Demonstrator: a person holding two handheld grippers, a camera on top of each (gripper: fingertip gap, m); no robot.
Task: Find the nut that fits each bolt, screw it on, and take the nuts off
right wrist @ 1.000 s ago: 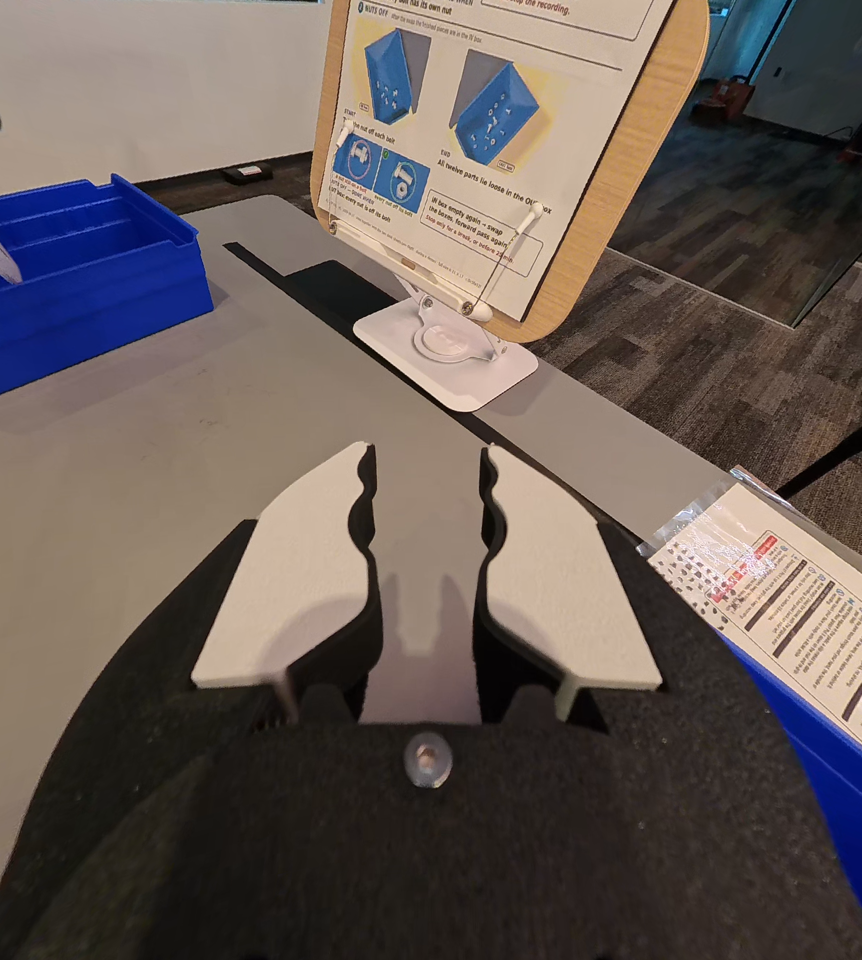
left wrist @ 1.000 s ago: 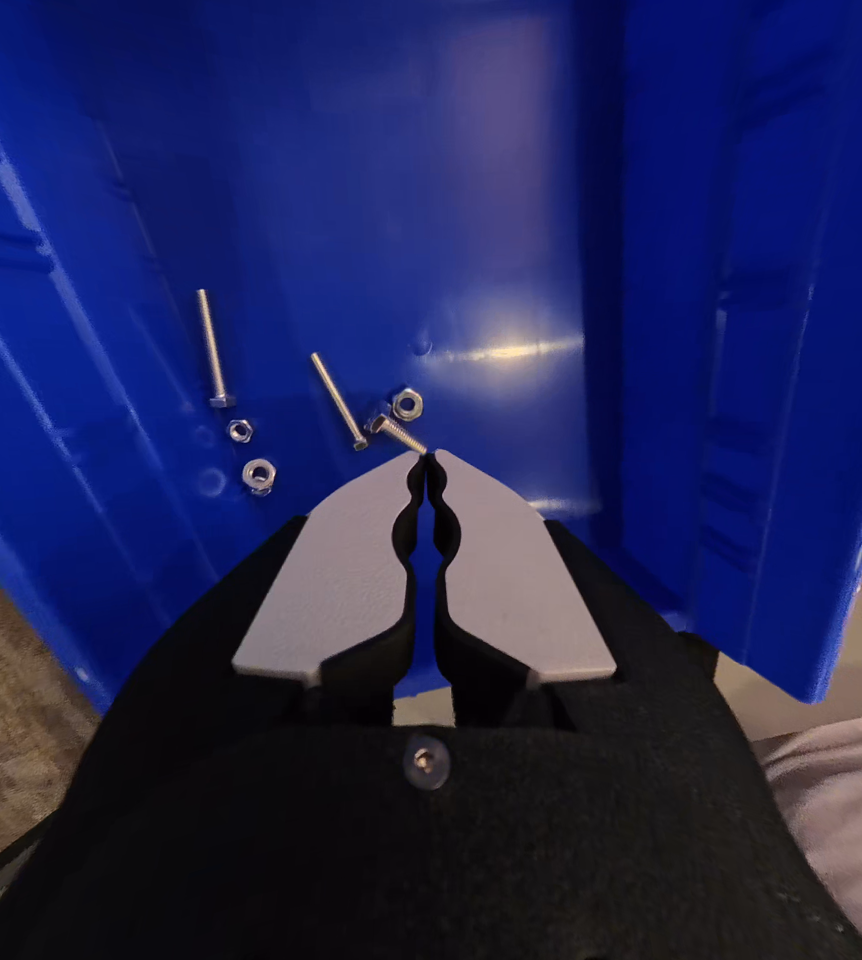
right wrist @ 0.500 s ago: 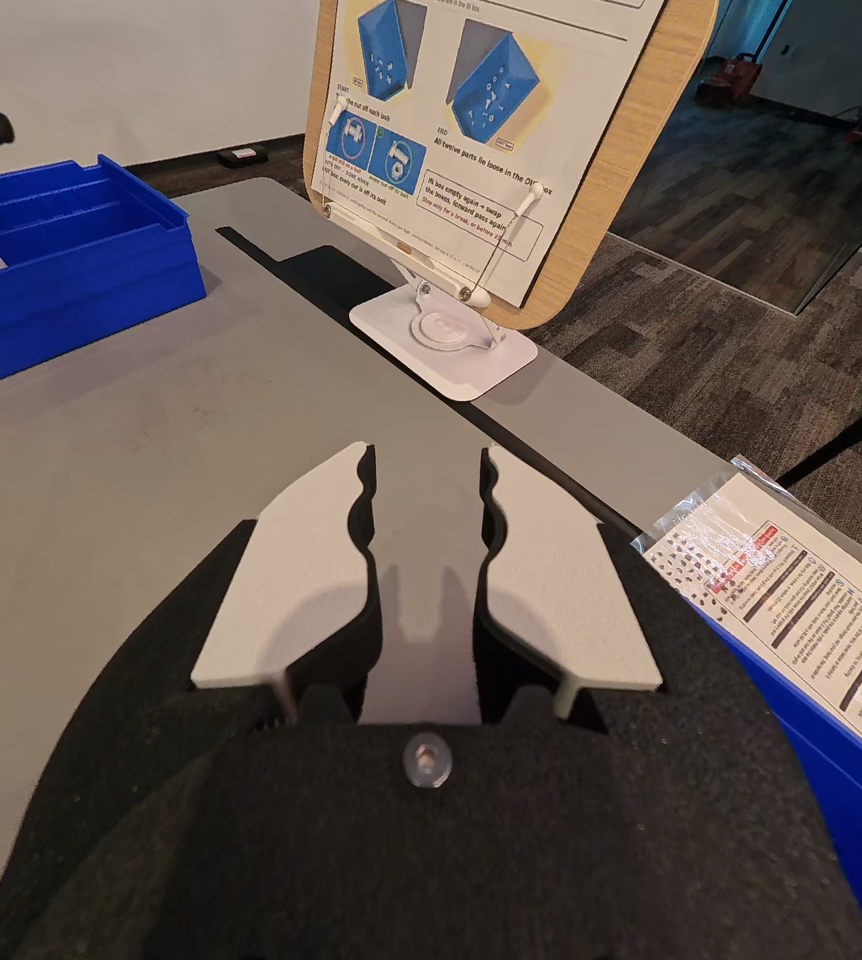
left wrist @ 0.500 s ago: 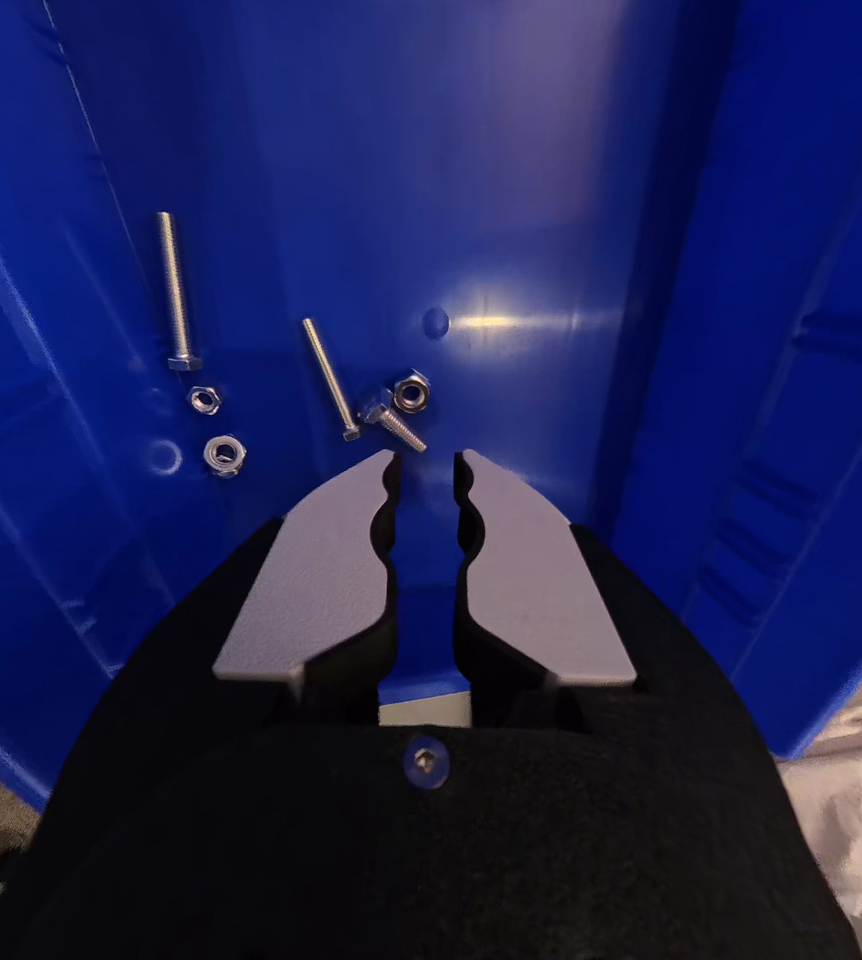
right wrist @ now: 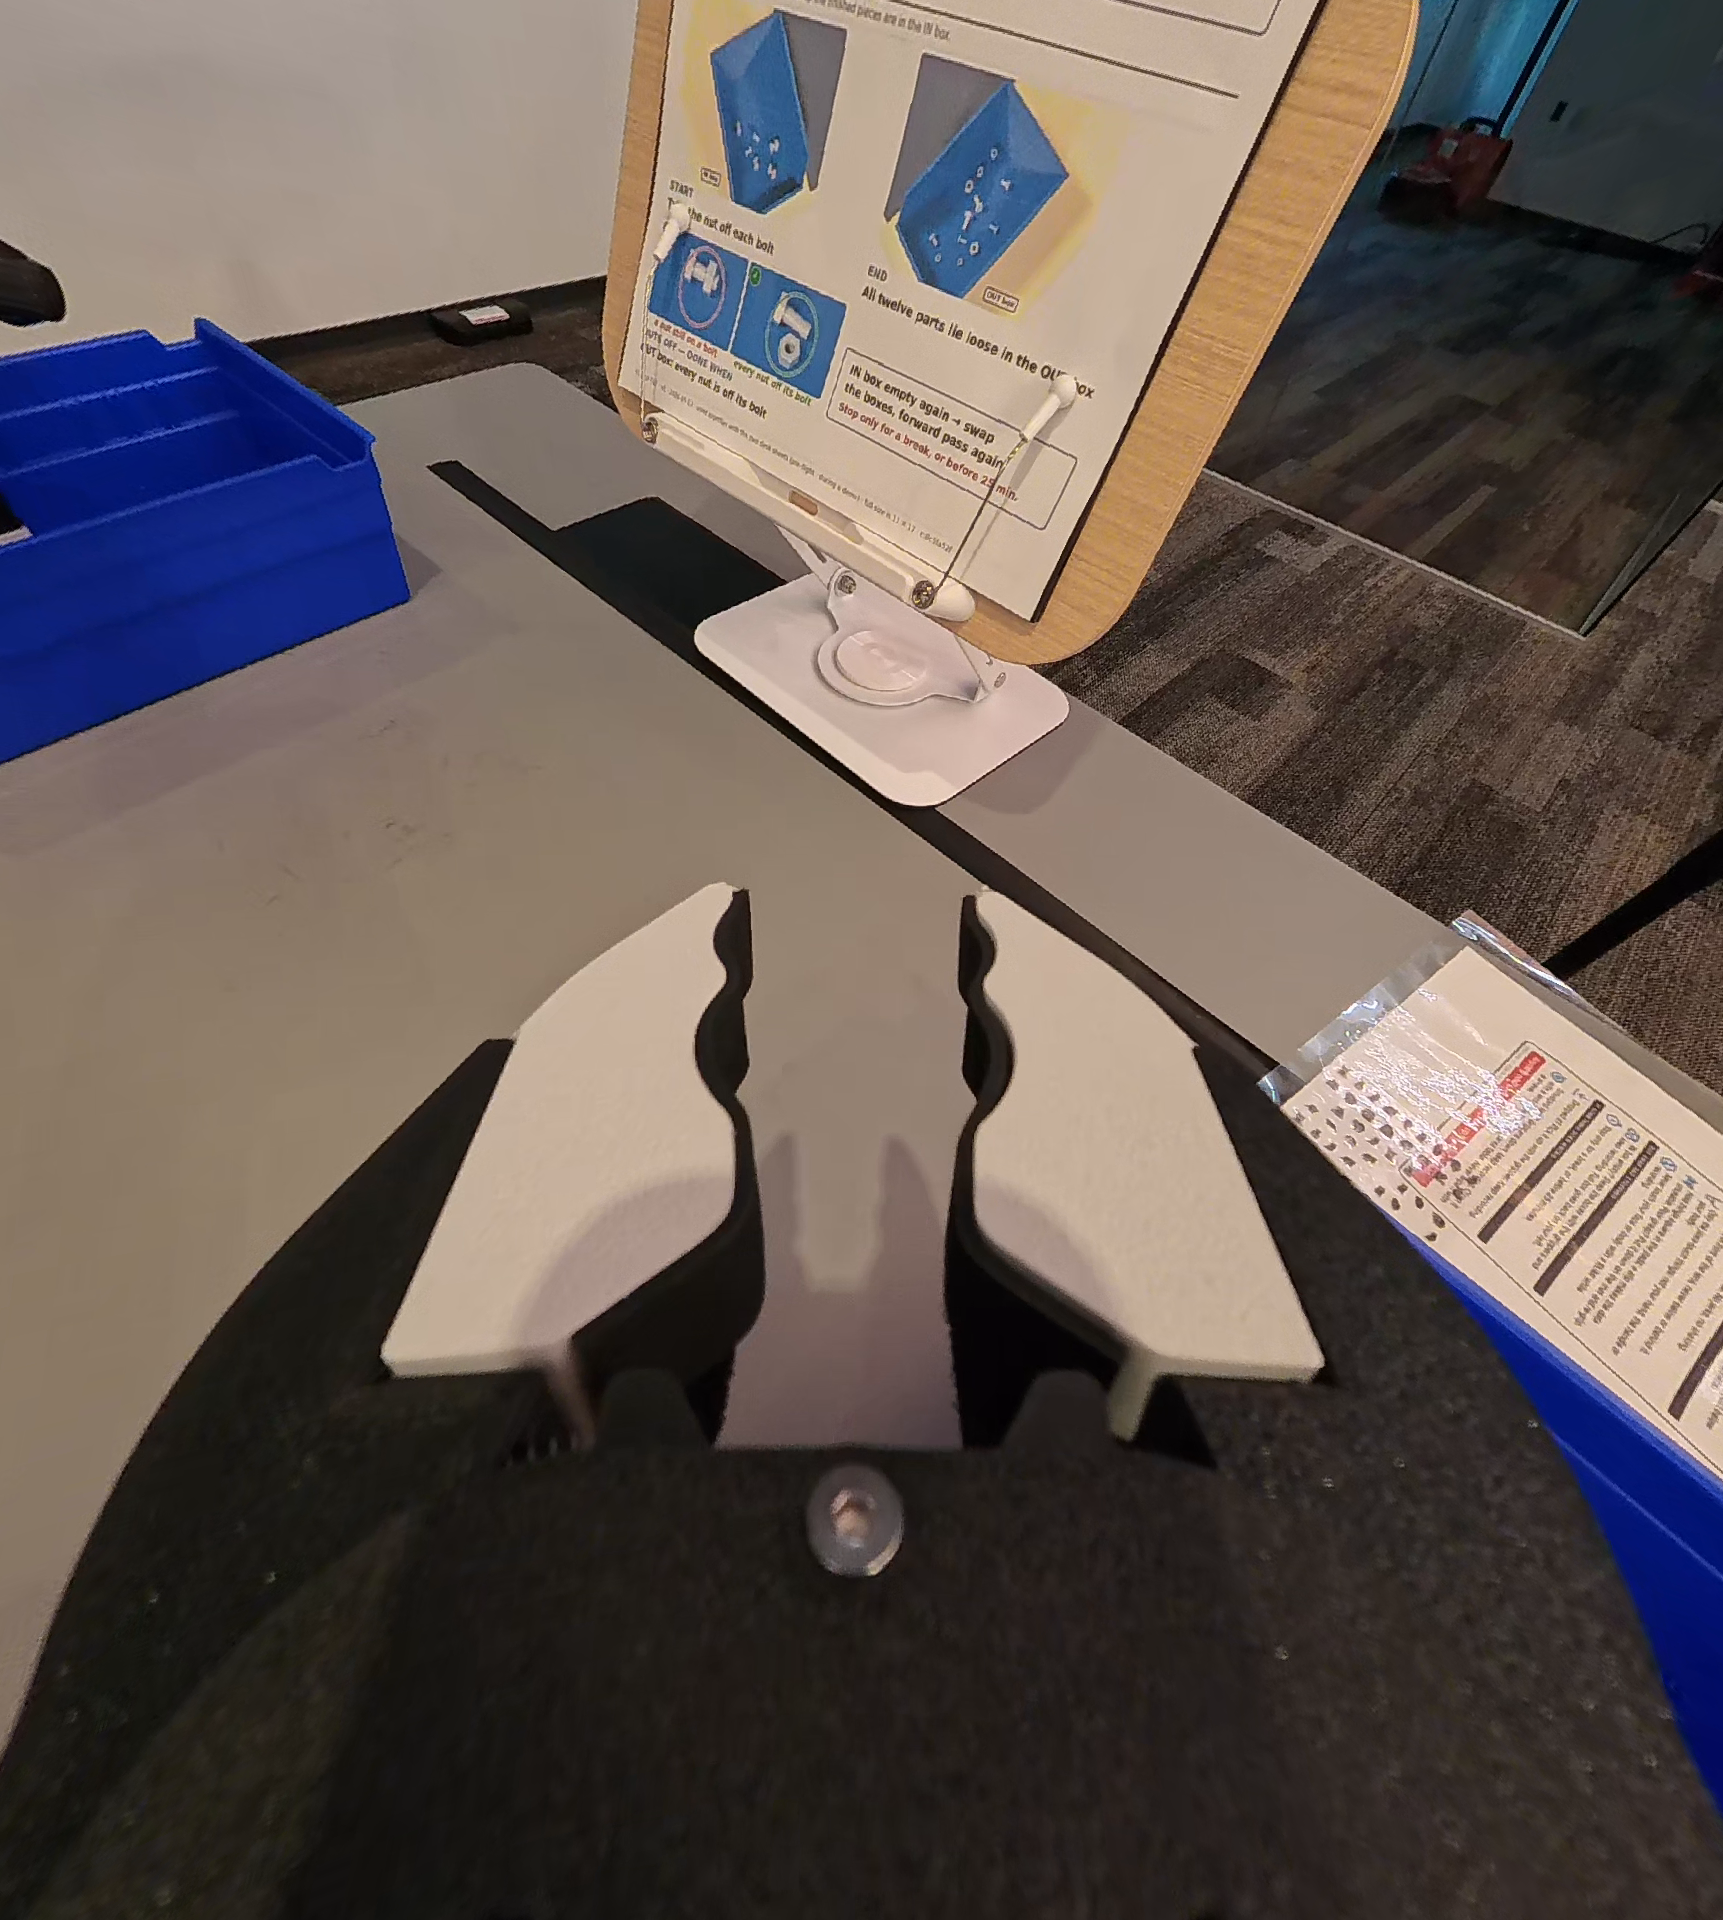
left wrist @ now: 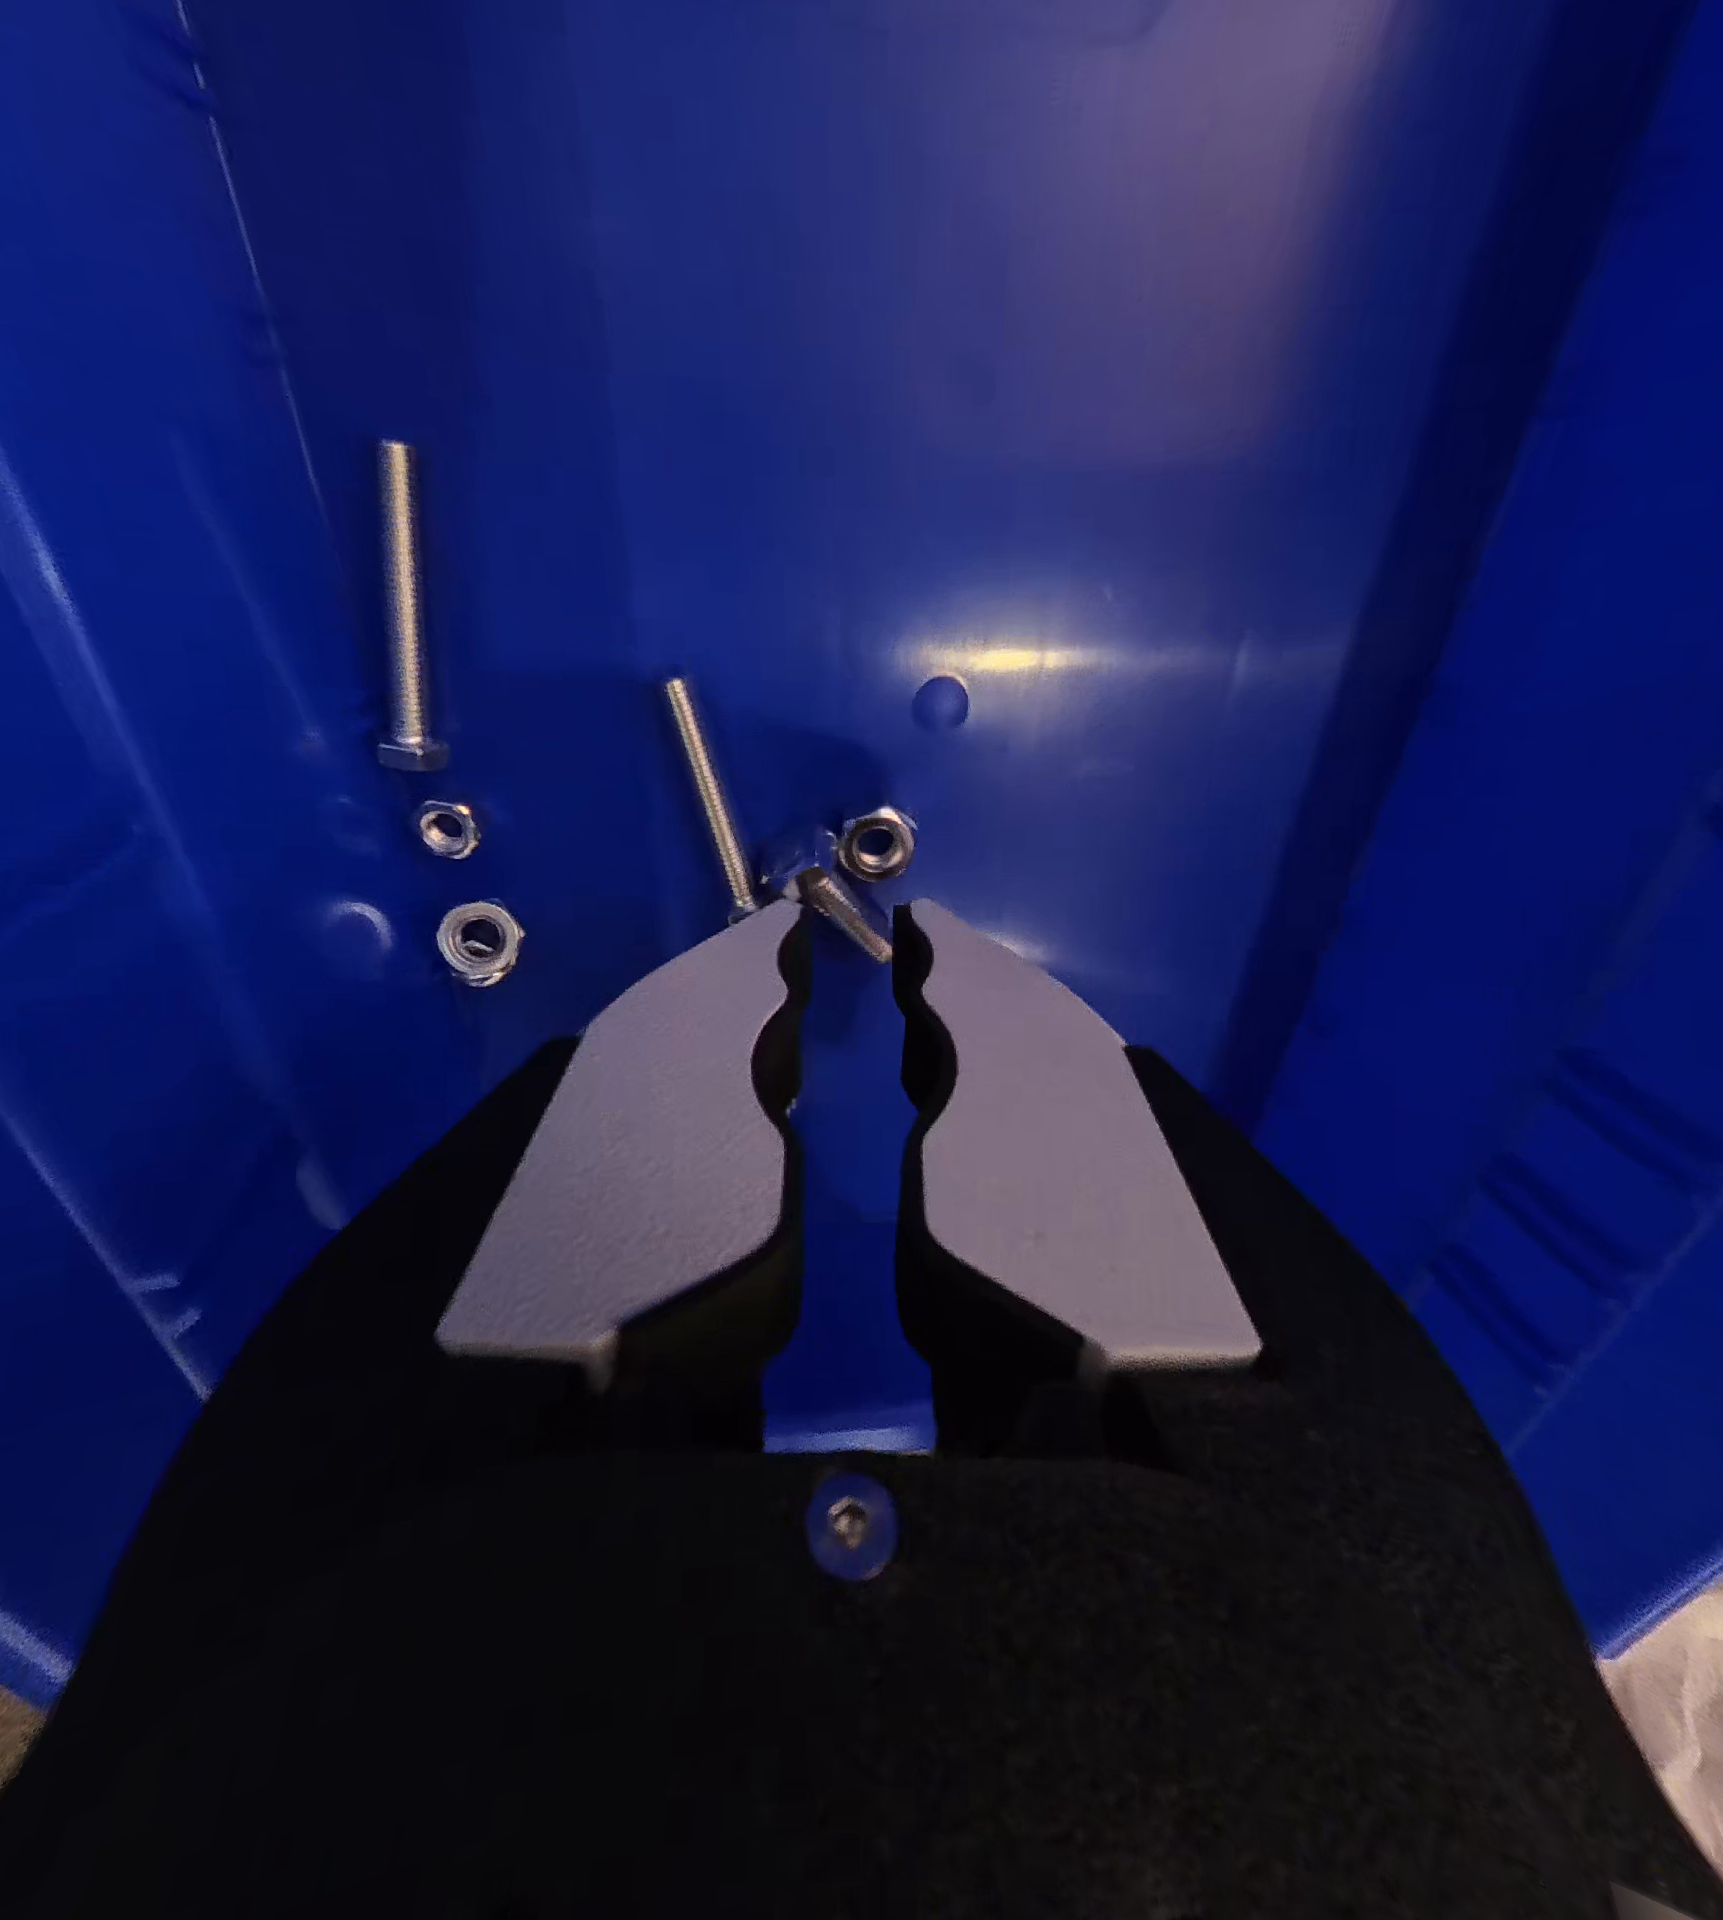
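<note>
The left gripper reaches into the blue bin, jaws parted a little around the short bolt, not yet clamped. The right gripper hangs half open and empty over the grey table. A nut lies at twelve o'clock of the short bolt, the thin bolt at ten, the long bolt and two nuts around nine.

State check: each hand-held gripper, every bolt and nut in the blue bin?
Left hand-held gripper: open, tips either side of the short bolt.
Right hand-held gripper: open, empty, over the grey table.
Short bolt: loose, no nut.
Two long bolts: flat, bare.
Three nuts: loose.
Blue bin: holds all.
</note>
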